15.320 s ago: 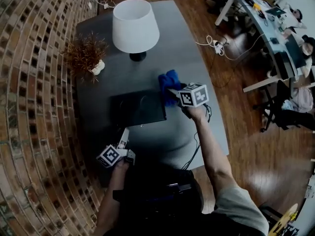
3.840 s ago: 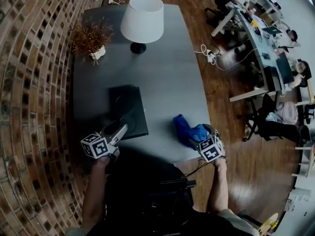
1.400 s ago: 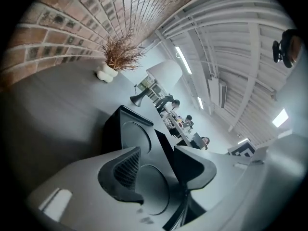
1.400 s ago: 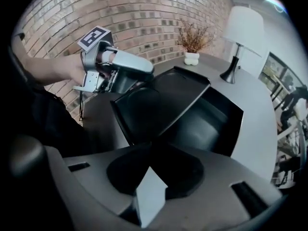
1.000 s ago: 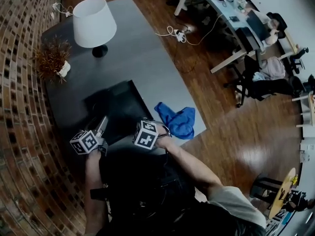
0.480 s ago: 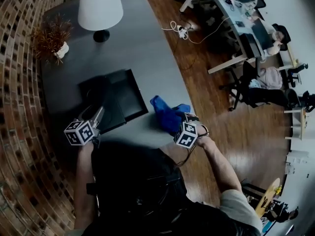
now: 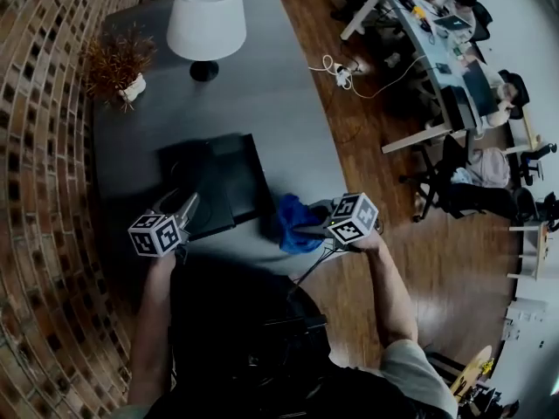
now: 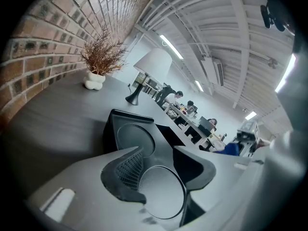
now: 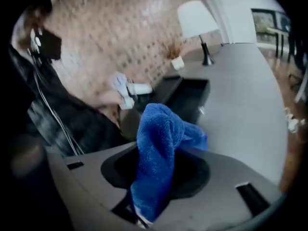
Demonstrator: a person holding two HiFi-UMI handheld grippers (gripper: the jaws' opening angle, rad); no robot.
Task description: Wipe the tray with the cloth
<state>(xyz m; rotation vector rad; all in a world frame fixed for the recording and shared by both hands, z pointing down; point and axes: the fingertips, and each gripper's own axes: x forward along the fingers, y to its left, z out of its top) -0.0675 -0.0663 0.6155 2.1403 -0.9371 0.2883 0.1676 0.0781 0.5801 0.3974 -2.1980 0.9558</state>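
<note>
Gripping right gripper (image 7: 302,229): jaws just closing, pinching blue cloth (image 9: 154,143) at near edge of table (image 7: 288,103).
Left gripper (image 7: 187,204): jaws half apart, just narrowing, over near corner of tray (image 7: 234,171).

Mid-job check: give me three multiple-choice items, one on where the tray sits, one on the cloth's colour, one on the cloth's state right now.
1. The tray lies: A) on the floor; B) on the table, at the left gripper; C) beneath the lamp.
2. The cloth is: A) red; B) white; C) blue.
3. The cloth is: A) pinched in the right gripper's jaws; B) spread flat in the tray; C) draped over the lamp.
Answers: 1 B, the head view shows it on the table by that gripper. 2 C, blue in the right gripper view. 3 A, those jaws have just been closing, cloth bunched between them.
</note>
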